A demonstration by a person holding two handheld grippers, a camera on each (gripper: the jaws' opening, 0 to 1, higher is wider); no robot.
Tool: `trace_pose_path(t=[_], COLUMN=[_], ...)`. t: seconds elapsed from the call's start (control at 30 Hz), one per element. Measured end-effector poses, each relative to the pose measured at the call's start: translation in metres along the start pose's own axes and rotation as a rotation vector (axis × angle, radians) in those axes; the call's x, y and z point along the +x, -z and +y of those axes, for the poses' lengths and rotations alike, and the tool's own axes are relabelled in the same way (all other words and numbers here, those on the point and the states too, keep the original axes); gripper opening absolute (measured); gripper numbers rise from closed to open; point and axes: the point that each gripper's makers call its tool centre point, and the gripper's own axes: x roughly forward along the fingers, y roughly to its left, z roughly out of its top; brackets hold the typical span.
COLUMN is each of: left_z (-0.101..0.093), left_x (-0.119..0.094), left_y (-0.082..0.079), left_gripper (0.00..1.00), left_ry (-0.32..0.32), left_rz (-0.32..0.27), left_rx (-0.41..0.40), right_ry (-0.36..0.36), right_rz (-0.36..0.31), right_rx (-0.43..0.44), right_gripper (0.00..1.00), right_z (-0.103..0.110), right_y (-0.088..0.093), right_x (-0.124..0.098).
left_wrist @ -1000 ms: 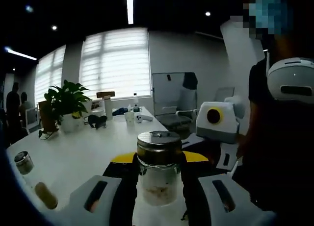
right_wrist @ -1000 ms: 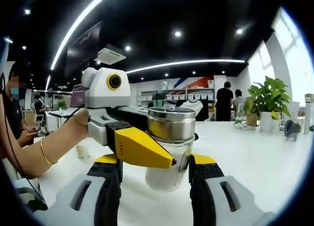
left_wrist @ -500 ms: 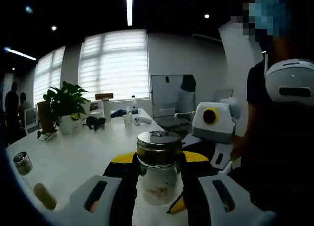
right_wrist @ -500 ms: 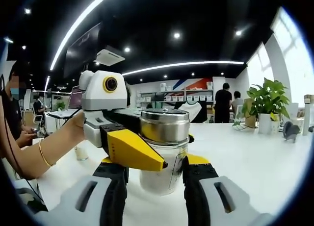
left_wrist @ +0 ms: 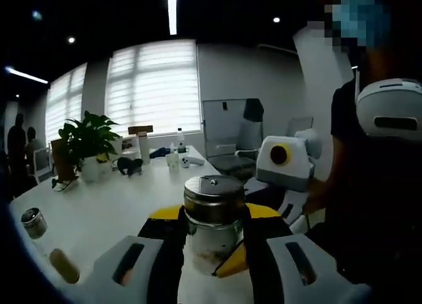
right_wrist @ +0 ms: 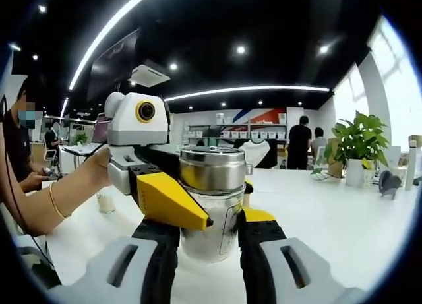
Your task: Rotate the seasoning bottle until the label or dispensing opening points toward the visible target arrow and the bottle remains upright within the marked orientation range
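Glass seasoning bottle (right_wrist: 210,215) with a metal cap stands upright on the white table (right_wrist: 343,218). Left gripper (left_wrist: 212,251) jaws close against its sides. Right gripper (right_wrist: 208,261) jaws also clamp its lower body, crossing the left gripper's.

Left gripper (left_wrist: 212,251) level, black jaws pressed on both sides of the seasoning bottle (left_wrist: 211,226); a bare hand (right_wrist: 99,167) holds its body. Right gripper (right_wrist: 208,254) comes in across it, jaws also snug on the jar's sides, yellow tips overlapping the left's.
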Motion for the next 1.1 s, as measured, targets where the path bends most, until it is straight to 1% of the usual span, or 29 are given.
trace_pose_path(t=[0.07, 0.17, 0.23, 0.33, 0.43, 0.5, 0.63, 0.67, 0.73, 0.8, 0.83, 0.93, 1.0, 1.1], left_z=[0.000, 0.000, 0.000, 0.001, 0.001, 0.001, 0.006, 0.006, 0.004, 0.004, 0.006, 0.013, 0.018, 0.021], left_x=[0.000, 0.000, 0.000, 0.001, 0.002, 0.002, 0.000, 0.000, -0.002, -0.004, -0.006, -0.014, -0.019, -0.028], left_y=[0.002, 0.002, 0.003, 0.005, 0.005, 0.004, 0.004, 0.004, 0.002, 0.001, 0.001, 0.000, 0.001, 0.004], left_gripper=[0.36, 0.36, 0.36, 0.36, 0.36, 0.37, 0.44, 0.45, 0.45, 0.47, 0.49, 0.57, 0.62, 0.69], left_ry=[-0.005, -0.007, -0.009, -0.011, -0.012, -0.012, -0.041, -0.042, -0.051, -0.062, -0.086, -0.128, -0.162, -0.181], left_rz=[0.012, 0.018, 0.023, 0.022, 0.026, 0.016, -0.027, -0.026, -0.048, -0.054, -0.046, -0.057, -0.065, -0.067], left_rx=[0.005, -0.002, -0.003, -0.007, 0.002, 0.010, -0.025, -0.026, -0.021, -0.025, -0.014, -0.008, -0.026, -0.045], right_ry=[0.001, -0.005, -0.005, 0.002, 0.005, 0.005, 0.008, 0.007, 0.004, -0.001, -0.009, -0.012, -0.015, -0.015], right_rz=[0.004, 0.000, 0.005, 0.012, 0.005, -0.006, -0.013, -0.018, -0.032, -0.036, -0.031, -0.037, -0.039, -0.037], right_rx=[-0.010, 0.009, 0.007, 0.012, 0.018, 0.029, 0.019, 0.020, 0.016, 0.014, 0.002, 0.006, 0.008, 0.004], right_gripper=[0.32, 0.32, 0.32, 0.32, 0.32, 0.32, 0.32, 0.32, 0.32, 0.32, 0.32, 0.32, 0.32, 0.32], right_z=[-0.001, 0.000, 0.000, -0.001, -0.002, -0.002, -0.002, -0.002, -0.001, 0.000, 0.001, 0.002, 0.003, 0.003], right_y=[0.001, 0.001, 0.002, 0.004, 0.004, 0.003, 0.001, 0.001, -0.001, -0.002, -0.002, -0.004, -0.004, -0.005], right_x=[0.000, 0.000, 0.000, 0.000, -0.002, -0.003, -0.003, -0.003, -0.003, -0.003, -0.003, -0.002, -0.001, -0.001])
